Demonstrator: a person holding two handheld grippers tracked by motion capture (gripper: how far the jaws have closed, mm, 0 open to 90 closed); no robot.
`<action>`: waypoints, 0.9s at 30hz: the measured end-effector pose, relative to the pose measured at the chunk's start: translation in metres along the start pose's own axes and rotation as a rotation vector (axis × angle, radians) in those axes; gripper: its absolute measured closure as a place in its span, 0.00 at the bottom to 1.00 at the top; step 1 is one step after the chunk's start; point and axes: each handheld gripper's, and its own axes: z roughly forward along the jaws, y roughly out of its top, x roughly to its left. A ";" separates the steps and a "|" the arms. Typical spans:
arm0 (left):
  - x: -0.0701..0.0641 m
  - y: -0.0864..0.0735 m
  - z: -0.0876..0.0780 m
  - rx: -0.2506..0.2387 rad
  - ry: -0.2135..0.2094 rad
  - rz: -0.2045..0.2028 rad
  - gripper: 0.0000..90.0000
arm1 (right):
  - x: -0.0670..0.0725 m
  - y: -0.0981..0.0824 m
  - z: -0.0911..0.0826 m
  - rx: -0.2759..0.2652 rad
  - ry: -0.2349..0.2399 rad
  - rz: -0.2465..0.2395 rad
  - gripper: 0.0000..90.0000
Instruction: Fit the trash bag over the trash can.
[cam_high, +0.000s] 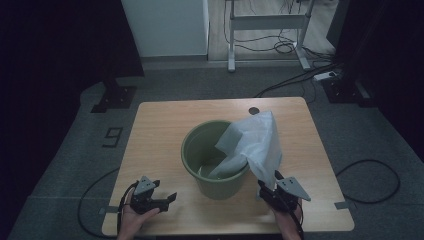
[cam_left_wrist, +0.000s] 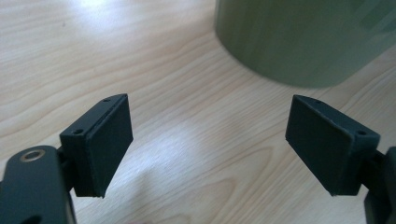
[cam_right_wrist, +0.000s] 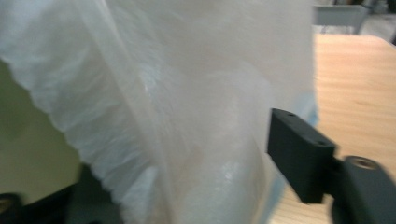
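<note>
The green bucket (cam_high: 216, 159) stands upright at the centre of the wooden table (cam_high: 160, 125). A white plastic bag (cam_high: 252, 142) drapes over the bucket's right rim, one end inside, the other hanging outside toward the right gripper (cam_high: 274, 192).

Right gripper: the film lies between the jaws, which stand partly apart; whether the pads press on it cannot be told, as that view is blurred.

Left gripper (cam_high: 159, 201): jaws wide, empty, resting low beside the bucket's left wall.

Procedure: pinch the hanging edge firmly, then draw it down and outward over the rim.

The bag's long axis runs diagonally, from the bucket floor up and over the right rim.
</note>
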 end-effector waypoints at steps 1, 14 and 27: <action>-0.002 0.002 -0.001 -0.010 -0.004 -0.004 0.16 | -0.005 -0.001 0.000 0.000 -0.008 0.007 0.54; -0.018 0.026 -0.023 -0.105 0.059 0.009 0.19 | -0.052 0.041 -0.024 -0.183 -0.083 0.042 0.98; -0.038 0.057 -0.051 -0.216 0.028 0.006 0.22 | -0.042 0.108 -0.043 -0.344 0.039 0.031 0.98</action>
